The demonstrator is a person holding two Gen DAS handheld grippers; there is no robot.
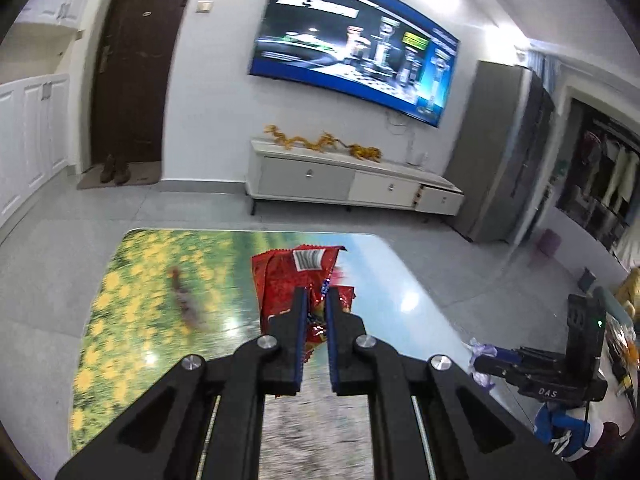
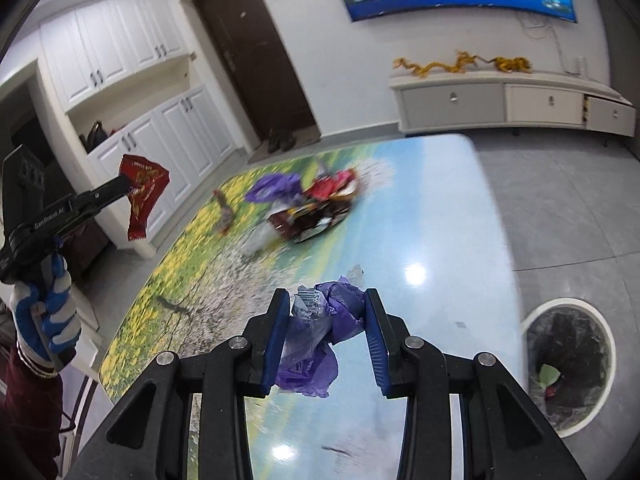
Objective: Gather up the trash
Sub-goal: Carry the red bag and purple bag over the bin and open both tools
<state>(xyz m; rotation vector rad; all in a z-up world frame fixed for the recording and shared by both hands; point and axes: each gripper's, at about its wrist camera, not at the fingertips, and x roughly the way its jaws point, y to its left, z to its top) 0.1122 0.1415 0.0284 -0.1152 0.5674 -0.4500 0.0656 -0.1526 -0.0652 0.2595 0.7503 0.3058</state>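
Observation:
My left gripper (image 1: 316, 298) is shut on a red snack wrapper (image 1: 294, 276) and holds it above the printed table (image 1: 160, 280). It also shows in the right wrist view (image 2: 126, 184) with the red wrapper (image 2: 142, 196) hanging from it, off the table's left side. My right gripper (image 2: 327, 300) is shut on a crumpled purple plastic bag (image 2: 320, 332) above the table (image 2: 440, 220). It shows in the left wrist view (image 1: 486, 362) with the purple bag (image 1: 482, 354). A pile of wrappers (image 2: 312, 200) lies at the far middle of the table.
A white bin with a black liner (image 2: 568, 364) stands on the floor at the table's right. A small brown wrapper (image 2: 224, 210) and a clear scrap (image 2: 356, 274) lie on the table. A white TV cabinet (image 1: 352, 184), a dark door (image 1: 136, 64) and white cupboards (image 2: 132, 80) line the walls.

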